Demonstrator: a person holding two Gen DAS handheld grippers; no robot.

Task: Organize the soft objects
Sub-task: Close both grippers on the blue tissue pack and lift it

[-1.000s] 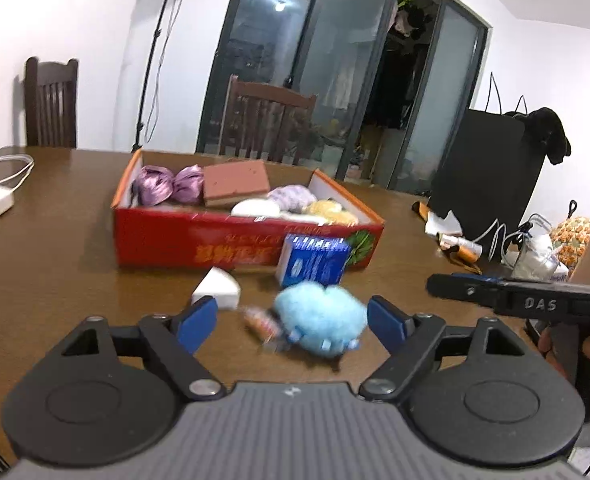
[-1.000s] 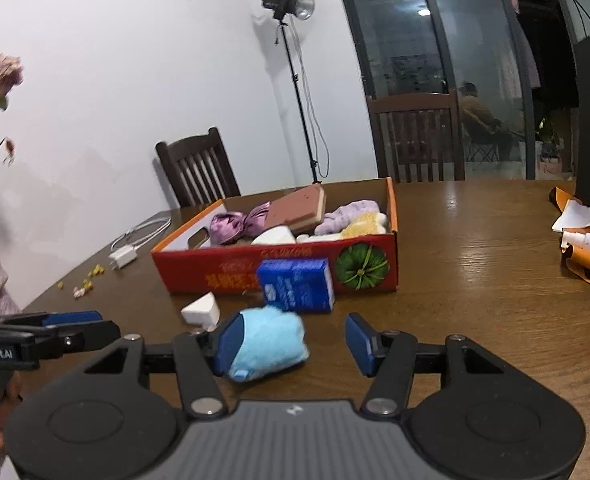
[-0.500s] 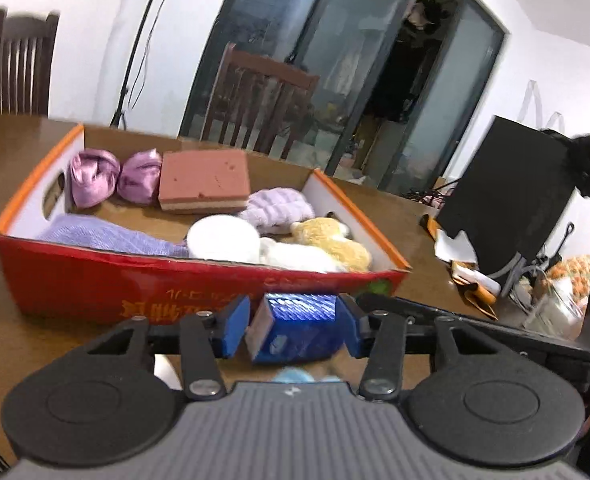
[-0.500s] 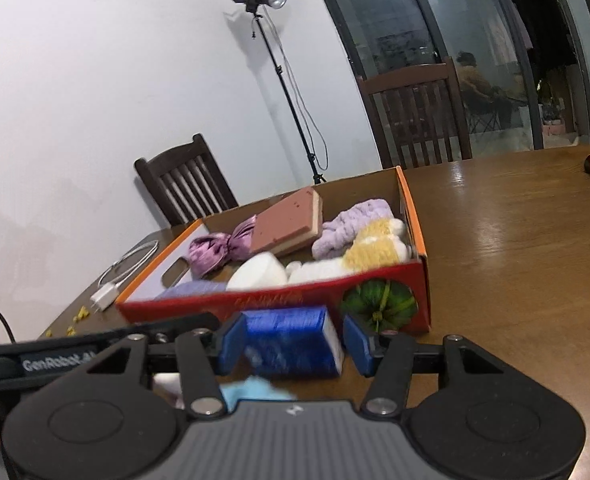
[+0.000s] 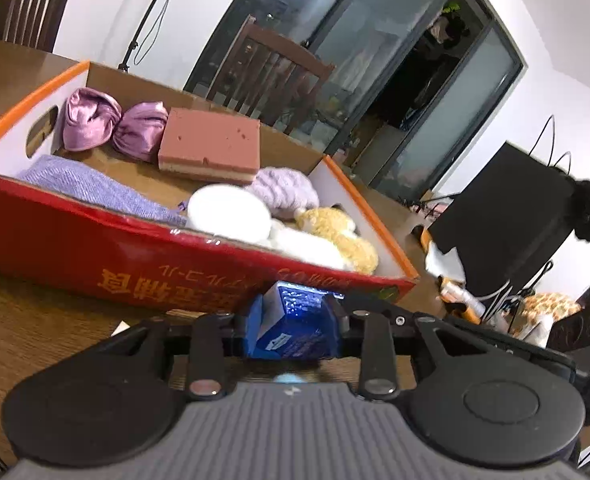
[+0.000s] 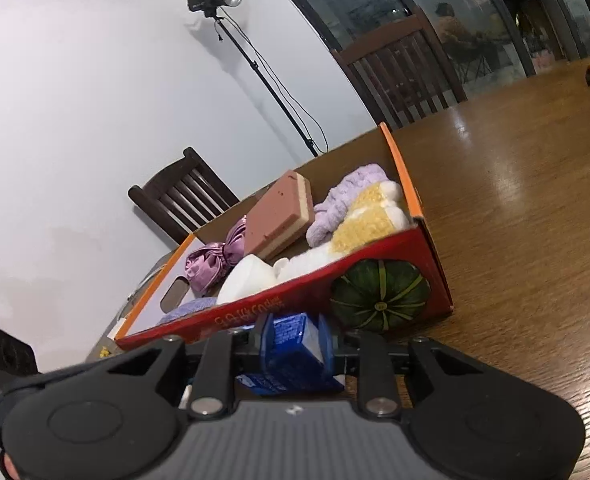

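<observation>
Wooden table (image 6: 535, 208), dark and glossy, carries a red cardboard box (image 5: 95, 256) with orange rims; chairs, a lamp stand and dark glass doors stand behind it. Inside the box lie a purple satin bow (image 5: 111, 124), a pink sponge block (image 5: 211, 146), a lilac knitted cloth (image 5: 91, 188), a white round pad (image 5: 227, 210), a lilac fluffy band (image 5: 285, 188) and a yellow-and-white plush piece (image 5: 335, 240).

Blue tissue pack (image 5: 295, 324) stands on the table just in front of the box's near long wall, toward the corner printed with a green pumpkin (image 6: 379, 294). Left tool (image 5: 295, 320) and right tool (image 6: 295, 340) both have their jaws narrowed on this one pack: both have just been closing, and the blue pads now press its two side faces, so each has hold of it. The pack's wrapper looks slightly tilted and dented between the pads.

Handling, as a judgement: the pack is light, soft and compressible, with a slick film wrapper. It will yield under the pads and may slide or twist, so hold is best taken across the short sides near mid-height, squeezing only lightly. Free space in the box appears toward its near left corner, over the knitted cloth.
</observation>
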